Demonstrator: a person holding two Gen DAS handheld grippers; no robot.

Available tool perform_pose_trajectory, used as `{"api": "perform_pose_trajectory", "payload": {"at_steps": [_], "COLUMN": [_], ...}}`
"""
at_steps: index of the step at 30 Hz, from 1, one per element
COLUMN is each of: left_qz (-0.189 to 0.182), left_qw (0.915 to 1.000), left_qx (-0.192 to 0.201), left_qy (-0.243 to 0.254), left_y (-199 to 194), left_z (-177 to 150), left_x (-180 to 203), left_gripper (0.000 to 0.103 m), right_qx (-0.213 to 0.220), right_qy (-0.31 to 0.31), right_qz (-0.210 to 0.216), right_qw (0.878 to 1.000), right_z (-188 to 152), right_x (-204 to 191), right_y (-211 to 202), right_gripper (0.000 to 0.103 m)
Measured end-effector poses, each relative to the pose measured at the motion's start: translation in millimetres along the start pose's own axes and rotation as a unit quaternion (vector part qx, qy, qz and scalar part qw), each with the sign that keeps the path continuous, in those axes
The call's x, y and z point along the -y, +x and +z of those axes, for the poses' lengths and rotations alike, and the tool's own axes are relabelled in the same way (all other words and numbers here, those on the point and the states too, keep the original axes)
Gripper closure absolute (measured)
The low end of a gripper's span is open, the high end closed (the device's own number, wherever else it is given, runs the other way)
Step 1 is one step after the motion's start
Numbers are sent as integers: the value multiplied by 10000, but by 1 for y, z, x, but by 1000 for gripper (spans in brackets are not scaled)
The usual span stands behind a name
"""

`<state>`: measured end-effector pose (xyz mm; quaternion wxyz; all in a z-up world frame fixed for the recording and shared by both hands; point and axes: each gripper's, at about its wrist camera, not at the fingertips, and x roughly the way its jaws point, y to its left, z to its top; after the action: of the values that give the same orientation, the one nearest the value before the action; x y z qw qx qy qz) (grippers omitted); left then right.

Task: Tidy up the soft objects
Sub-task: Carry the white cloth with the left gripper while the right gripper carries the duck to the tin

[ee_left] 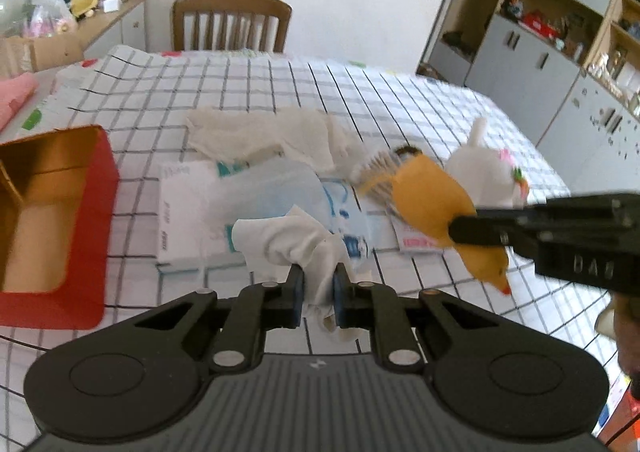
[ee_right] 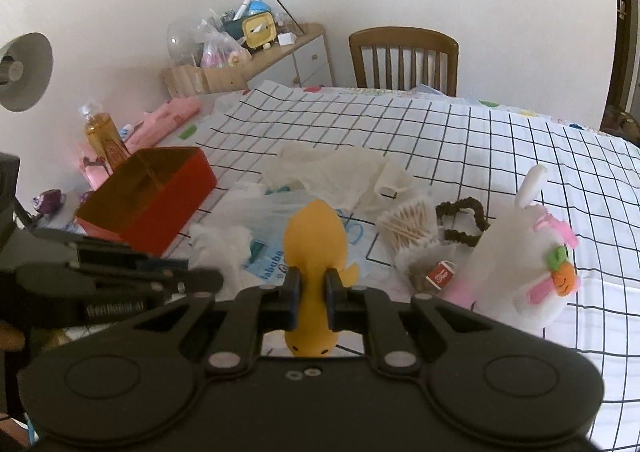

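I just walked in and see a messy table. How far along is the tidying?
Barely begun: the red box looks empty. In hand: the left gripper pinches a white cloth, and the right gripper holds a yellow duck toy. Still on the checked tablecloth: a white plush bunny, a cream cloth and a brown scrunchie.

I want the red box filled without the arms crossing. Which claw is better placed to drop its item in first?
Probably the left. The left claw, shut on the white cloth, is on the same side as the open red box. The right claw, shut on the yellow duck, would have to cross over.
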<state>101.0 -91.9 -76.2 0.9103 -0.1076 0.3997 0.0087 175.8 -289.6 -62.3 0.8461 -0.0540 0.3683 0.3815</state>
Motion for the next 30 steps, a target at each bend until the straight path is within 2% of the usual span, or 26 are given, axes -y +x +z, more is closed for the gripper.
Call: {"api": "perform_pose_trajectory", "payload": {"at_steps": [11,16,30], "left_qz": [-79,-101,221], "left_qw": [9991,9986,9958], "left_qx": [257,419,756], "left_qy": [-319,-313,-477], "left_y": [-44,-63,-105], "left_z": [20,30,52], "left_x": [-38,-62,-156], "left_gripper": [89,89,89], "right_qx": [53,144,210], "right_qy": [22,67,-127], "right_qz": [91,124,257], "right_qw": [9999,9998,9994], "right_z": [16,27,62], "right_x": [-36,-58,-138], "right_y": [-8,-6,25], "right_gripper": [91,91,91]}}
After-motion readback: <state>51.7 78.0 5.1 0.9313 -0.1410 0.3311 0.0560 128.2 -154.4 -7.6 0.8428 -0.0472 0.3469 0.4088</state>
